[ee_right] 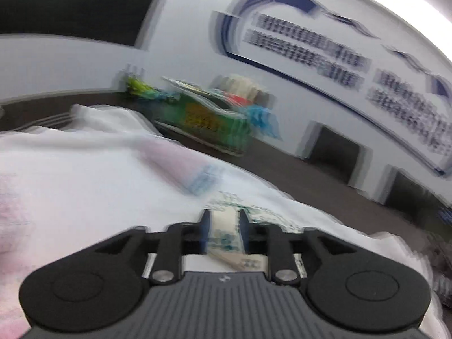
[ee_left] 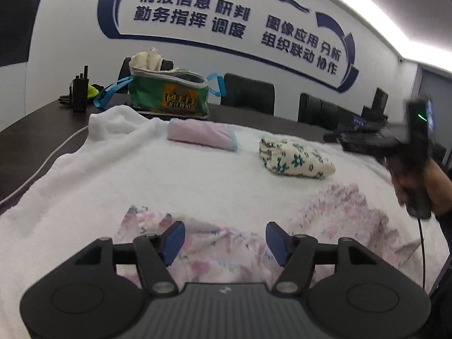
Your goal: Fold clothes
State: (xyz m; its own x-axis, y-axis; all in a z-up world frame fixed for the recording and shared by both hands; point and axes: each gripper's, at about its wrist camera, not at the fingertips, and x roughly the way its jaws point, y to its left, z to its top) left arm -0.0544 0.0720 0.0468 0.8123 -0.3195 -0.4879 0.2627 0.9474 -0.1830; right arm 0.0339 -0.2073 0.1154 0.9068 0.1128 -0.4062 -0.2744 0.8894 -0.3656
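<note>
A pink floral garment [ee_left: 226, 243] lies crumpled on a white towel [ee_left: 141, 175] just ahead of my left gripper [ee_left: 223, 240], which is open and empty above it. A folded pink cloth [ee_left: 202, 134] and a folded green-flower cloth [ee_left: 293, 156] lie farther back on the towel. My right gripper shows at the right of the left wrist view [ee_left: 364, 138], held in the air. In the blurred right wrist view the right gripper [ee_right: 224, 231] has a narrow gap between its jaws, over the green-flower cloth [ee_right: 226, 237]; whether it grips anything I cannot tell.
A green bag [ee_left: 169, 93] with blue straps and clothes in it stands at the back of the dark table [ee_left: 28, 138]. Black radios [ee_left: 79, 90] stand at the back left. Black chairs [ee_left: 248, 93] line the far side. A white cable [ee_left: 56, 149] runs along the left.
</note>
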